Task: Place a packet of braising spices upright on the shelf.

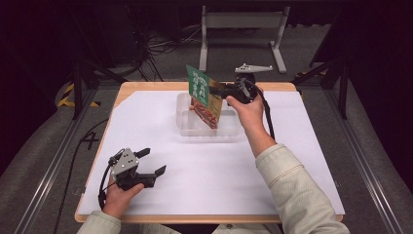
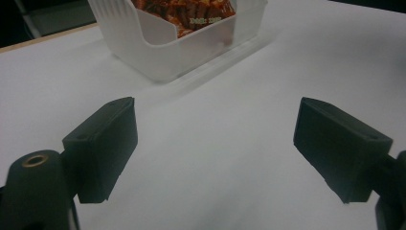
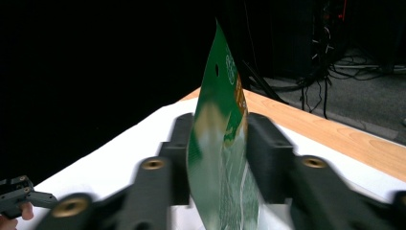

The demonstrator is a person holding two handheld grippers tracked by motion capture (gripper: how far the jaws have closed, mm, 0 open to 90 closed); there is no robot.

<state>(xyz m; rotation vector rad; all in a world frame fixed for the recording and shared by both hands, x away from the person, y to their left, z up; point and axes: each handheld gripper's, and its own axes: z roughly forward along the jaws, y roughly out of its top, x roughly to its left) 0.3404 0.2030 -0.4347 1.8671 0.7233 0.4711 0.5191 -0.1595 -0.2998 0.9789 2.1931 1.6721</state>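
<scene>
A green snack packet (image 1: pixel 205 96), printed with reddish food on its lower part, hangs tilted with its bottom end inside a clear plastic bin (image 1: pixel 187 127) at the far middle of the desk (image 1: pixel 146 92), which is covered in white paper. The right gripper (image 1: pixel 217 89) has its jaws closed on the packet's upper edge; its own view shows the packet (image 3: pixel 221 158) pinched between them. The left gripper (image 1: pixel 155 162) sits low at the near left, jaws wide apart and holding nothing.
</scene>
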